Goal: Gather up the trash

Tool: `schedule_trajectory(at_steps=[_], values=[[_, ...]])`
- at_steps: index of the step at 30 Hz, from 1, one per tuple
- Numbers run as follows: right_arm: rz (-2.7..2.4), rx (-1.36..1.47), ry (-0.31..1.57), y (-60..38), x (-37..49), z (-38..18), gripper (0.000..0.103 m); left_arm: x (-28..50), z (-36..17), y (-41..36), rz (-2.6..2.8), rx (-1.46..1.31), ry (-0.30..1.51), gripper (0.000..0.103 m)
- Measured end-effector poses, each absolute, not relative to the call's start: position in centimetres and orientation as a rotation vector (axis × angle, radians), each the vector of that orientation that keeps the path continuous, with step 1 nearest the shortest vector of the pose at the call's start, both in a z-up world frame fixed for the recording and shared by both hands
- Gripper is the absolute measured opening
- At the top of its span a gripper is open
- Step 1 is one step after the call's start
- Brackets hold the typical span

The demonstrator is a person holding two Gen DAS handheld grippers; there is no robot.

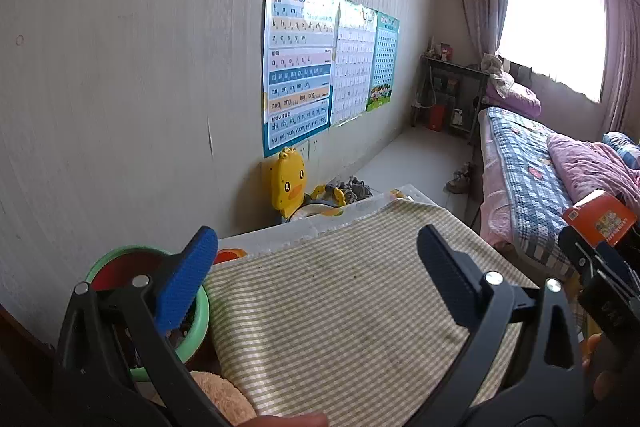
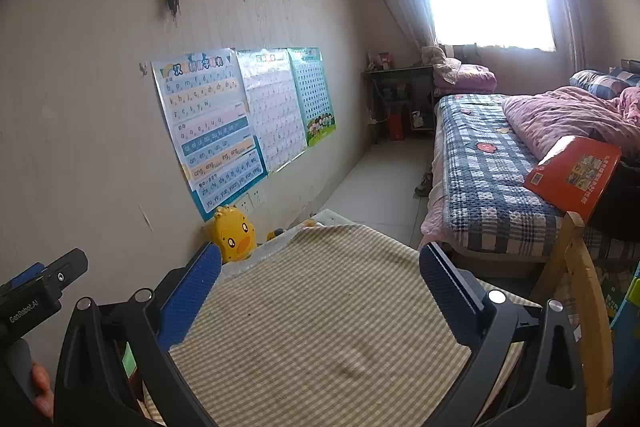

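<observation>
My left gripper [image 1: 320,271] is open and empty above a green-and-white checked cloth [image 1: 340,299] that covers a low table. My right gripper [image 2: 320,283] is open and empty above the same cloth [image 2: 320,327]. A green basin [image 1: 196,323] with a red inside sits at the cloth's left edge, partly behind my left gripper's blue finger pad [image 1: 184,287]. No loose trash shows on the cloth. The right gripper's body shows at the right edge of the left wrist view [image 1: 600,267], and the left gripper's body at the left edge of the right wrist view [image 2: 40,291].
A yellow duck toy [image 1: 288,183] stands against the wall behind the table. A bed with a checked quilt [image 2: 492,179] and pink blanket lies to the right. A red box [image 2: 572,175] rests at its near edge. Posters [image 1: 300,67] hang on the wall. A wooden frame [image 2: 580,287] is at the right.
</observation>
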State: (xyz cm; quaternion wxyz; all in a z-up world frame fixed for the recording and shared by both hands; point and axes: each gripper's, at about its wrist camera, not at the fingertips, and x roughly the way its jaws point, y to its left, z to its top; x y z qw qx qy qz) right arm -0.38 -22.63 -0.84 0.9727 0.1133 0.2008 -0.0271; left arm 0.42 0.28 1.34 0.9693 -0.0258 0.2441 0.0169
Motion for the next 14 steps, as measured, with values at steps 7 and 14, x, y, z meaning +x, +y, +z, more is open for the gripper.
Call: schedule_trajectory(at_steps=[7, 14], values=[[-0.042, 0.219, 0.469, -22.2, 0.9, -2.3, 0.095, 0.9, 0.5, 0.9, 0.053, -0.064, 0.503, 0.098], [-0.162, 0.327, 0.817, -24.8, 7.4, -11.5, 0.095, 1.2, -1.9, 2.6, 0.087, -0.038, 0.549, 0.098]])
